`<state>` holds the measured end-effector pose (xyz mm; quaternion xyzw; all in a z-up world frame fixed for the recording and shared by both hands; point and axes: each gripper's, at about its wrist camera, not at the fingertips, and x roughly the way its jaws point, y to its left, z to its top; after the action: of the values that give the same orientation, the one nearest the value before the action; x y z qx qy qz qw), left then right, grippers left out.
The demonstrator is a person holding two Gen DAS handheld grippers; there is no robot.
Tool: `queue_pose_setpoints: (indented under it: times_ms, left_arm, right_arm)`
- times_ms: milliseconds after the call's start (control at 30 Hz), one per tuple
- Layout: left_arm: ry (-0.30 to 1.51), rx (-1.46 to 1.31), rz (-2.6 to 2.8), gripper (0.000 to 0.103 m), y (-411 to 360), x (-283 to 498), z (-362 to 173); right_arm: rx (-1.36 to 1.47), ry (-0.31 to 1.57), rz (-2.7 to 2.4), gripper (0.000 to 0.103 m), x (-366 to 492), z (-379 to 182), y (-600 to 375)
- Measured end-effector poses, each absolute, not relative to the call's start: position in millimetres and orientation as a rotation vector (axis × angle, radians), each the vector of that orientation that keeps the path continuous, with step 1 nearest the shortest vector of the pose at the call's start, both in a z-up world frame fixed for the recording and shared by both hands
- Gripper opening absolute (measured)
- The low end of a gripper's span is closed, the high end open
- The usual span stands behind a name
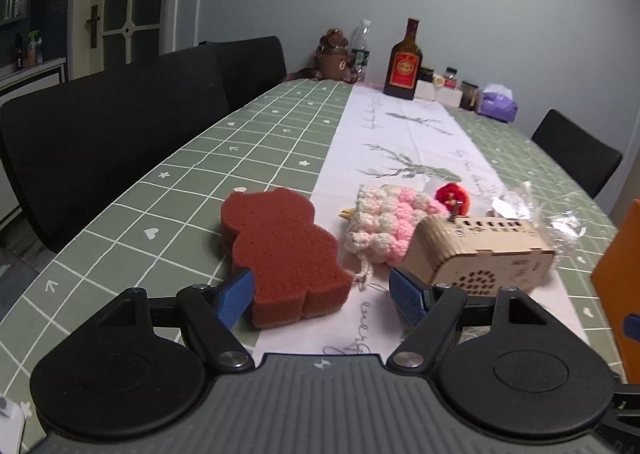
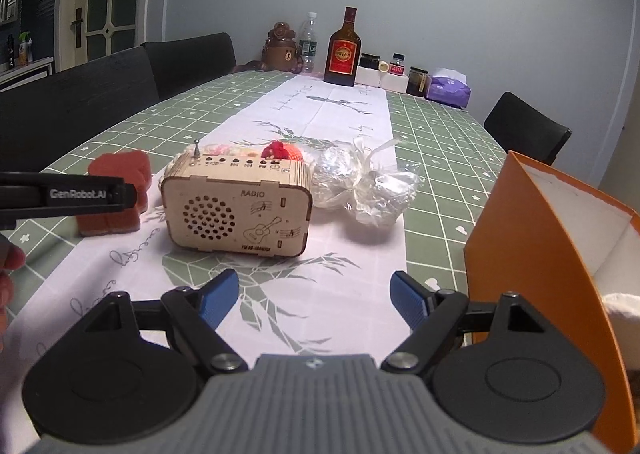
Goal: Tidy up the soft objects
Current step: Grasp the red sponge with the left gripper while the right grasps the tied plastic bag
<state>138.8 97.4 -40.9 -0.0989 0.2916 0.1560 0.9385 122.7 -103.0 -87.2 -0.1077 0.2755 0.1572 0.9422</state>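
A red-brown bear-shaped sponge [image 1: 280,254] lies on the table; it also shows in the right wrist view [image 2: 116,190]. My left gripper [image 1: 322,294] is open, its left finger beside the sponge's near end, the sponge partly between the jaws. Behind lies a pink and cream crocheted pouch [image 1: 388,218] with a red knitted piece [image 1: 452,194]. My right gripper [image 2: 316,298] is open and empty, above the white runner in front of the wooden radio [image 2: 238,208]. An orange box [image 2: 548,250] stands open at the right.
A crumpled clear plastic bag [image 2: 368,186] lies right of the radio. Bottles, jars, a bear toy and a purple tissue pack [image 2: 448,88] stand at the far table end. Black chairs [image 1: 112,142] line the left side; another chair [image 2: 528,130] is at the right.
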Motion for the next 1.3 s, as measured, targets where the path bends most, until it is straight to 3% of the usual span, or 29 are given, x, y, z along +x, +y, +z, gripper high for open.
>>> queue_pose_setpoints:
  times_ms: [767,900,1100,1300]
  left_arm:
    - [0.68,-0.168,0.446,0.09,105.1,178.8,-58.7]
    - [0.683,-0.192,0.416,0.072,112.3,174.6,-60.0]
    - [0.685,-0.173,0.389,0.063,114.5,171.4,-56.7]
    - [0.651,-0.126,0.379,0.061,107.8,161.7,-35.4]
  right_arm:
    - [-0.345,0.559,0.203,0.083,175.7,-76.3,-108.9]
    - [-0.368,0.559,0.213,0.083,174.2,-72.3,-106.0]
    - [-0.435,0.577,0.279,0.083,175.1,-54.6,-105.3]
    - [-0.554,0.64,0.392,0.081,185.5,-35.6,-101.3]
